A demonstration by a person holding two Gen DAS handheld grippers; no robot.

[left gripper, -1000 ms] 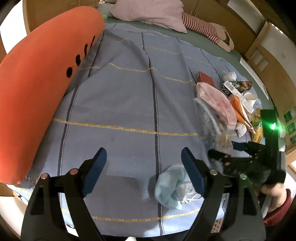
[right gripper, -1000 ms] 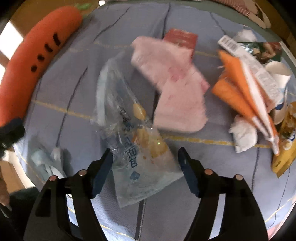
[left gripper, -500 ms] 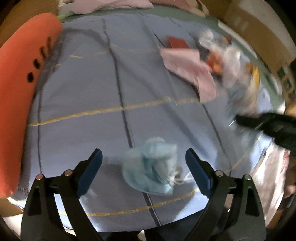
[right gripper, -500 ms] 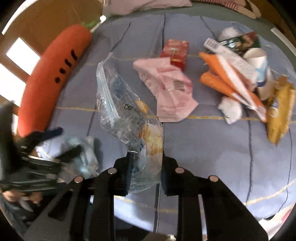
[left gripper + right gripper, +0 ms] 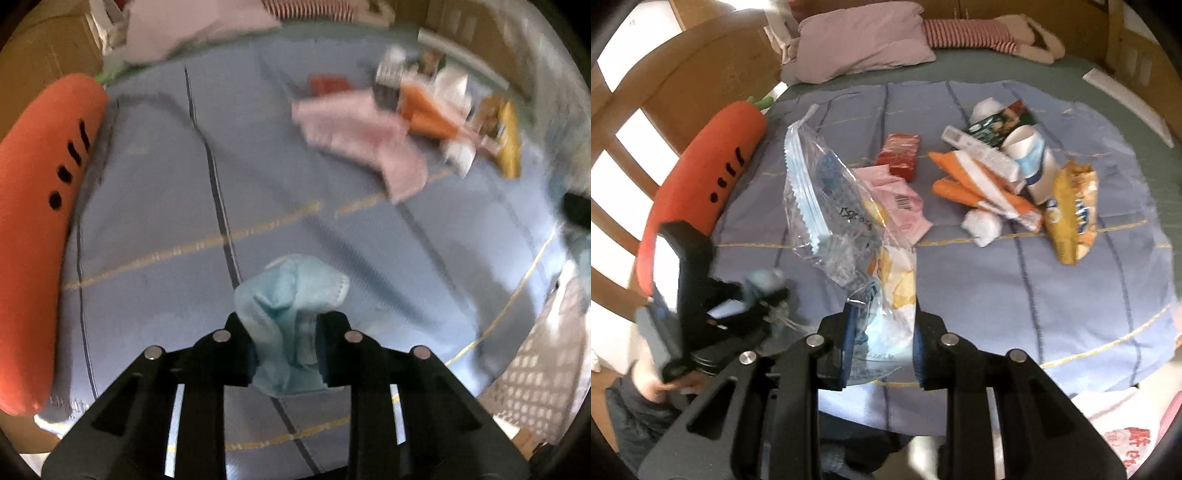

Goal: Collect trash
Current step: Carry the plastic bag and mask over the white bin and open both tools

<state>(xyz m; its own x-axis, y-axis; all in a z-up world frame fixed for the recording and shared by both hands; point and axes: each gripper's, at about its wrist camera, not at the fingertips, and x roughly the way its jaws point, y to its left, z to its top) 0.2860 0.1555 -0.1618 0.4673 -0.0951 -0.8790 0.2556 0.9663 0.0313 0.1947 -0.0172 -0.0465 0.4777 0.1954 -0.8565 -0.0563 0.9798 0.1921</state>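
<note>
On the blue blanket [image 5: 155, 206] lies a crumpled light-blue face mask [image 5: 295, 284]. My left gripper [image 5: 284, 332] points down at it; its jaws are closing, and the pads press the mask between them. In the right wrist view that same gripper [image 5: 768, 295] shows at the lower left with the mask [image 5: 762, 280] in its tips. My right gripper [image 5: 882, 325] is shut on the lower end of a clear plastic snack bag [image 5: 827, 206], which hangs up off the blanket.
More litter lies mid-blanket: a pink wrapper [image 5: 901, 199], a red box [image 5: 899, 155], orange wrappers [image 5: 982, 188], a paper cup [image 5: 1023, 142] and a yellow snack bag [image 5: 1071, 214]. A carrot plush [image 5: 705, 184] lines the left edge. A white lattice basket [image 5: 535, 369] stands beside the bed.
My left gripper moved over the face mask and closed on it. My right gripper closed on the clear bag and lifted it off the blanket.
</note>
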